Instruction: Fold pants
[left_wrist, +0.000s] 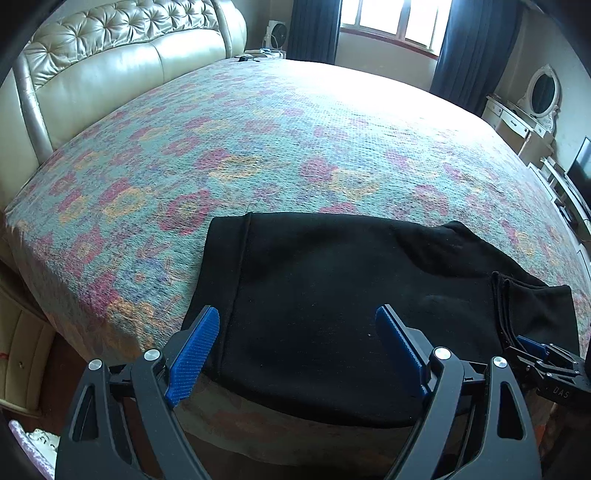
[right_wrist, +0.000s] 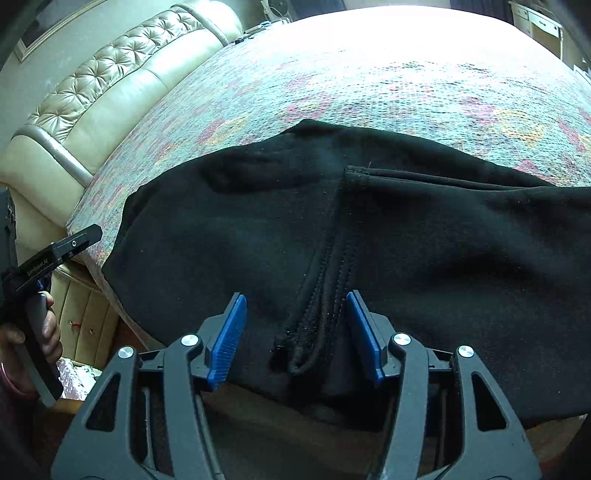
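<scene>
Black pants (left_wrist: 332, 295) lie flat on the near edge of the bed, waistband to the left; they also fill the right wrist view (right_wrist: 406, 240). My left gripper (left_wrist: 297, 328) is open, its blue pads either side of the cloth near the waistband, just above it. My right gripper (right_wrist: 295, 325) is open, with the stacked leg hems (right_wrist: 314, 332) between its pads at the bed's edge. The right gripper also shows in the left wrist view (left_wrist: 532, 350) at the hems. The left gripper's body shows at the left of the right wrist view (right_wrist: 55, 254).
The bed (left_wrist: 277, 140) has a floral cover and a cream tufted headboard (left_wrist: 110, 55) at the left. A white dresser with an oval mirror (left_wrist: 539, 99) stands at the right. A window with dark curtains (left_wrist: 391, 22) is behind.
</scene>
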